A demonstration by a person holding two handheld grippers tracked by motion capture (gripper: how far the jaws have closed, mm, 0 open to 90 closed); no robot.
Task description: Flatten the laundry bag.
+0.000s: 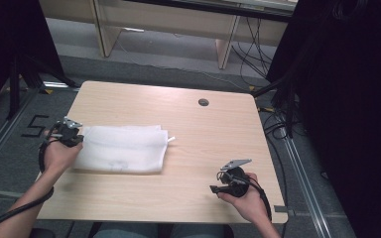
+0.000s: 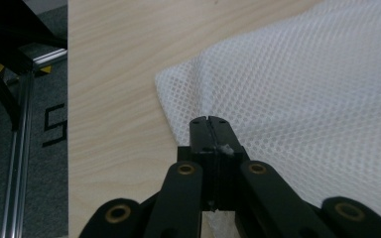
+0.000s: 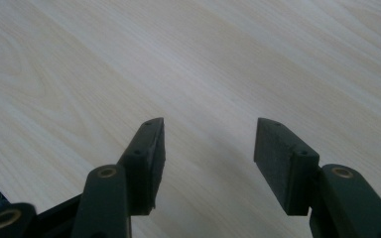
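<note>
A folded white mesh cloth (image 1: 121, 148) lies on the left half of the light wooden table (image 1: 213, 139). My left gripper (image 1: 75, 137) sits at the cloth's left edge, held by a hand. In the left gripper view its jaws are pressed together (image 2: 211, 121) with a sliver of the mesh cloth (image 2: 302, 99) pinched between them near one corner. My right gripper (image 1: 214, 189) rests near the table's front right, pointing left. In the right gripper view it is open (image 3: 208, 144), with nothing but bare table (image 3: 203, 59) between its pads.
A round cable hole (image 1: 203, 102) sits at the table's far middle. A floor marking "5" (image 1: 35, 125) and a metal rail (image 2: 17, 148) lie left of the table. Black curtains and cables (image 1: 278, 124) stand at the right; wooden furniture legs (image 1: 225, 47) behind.
</note>
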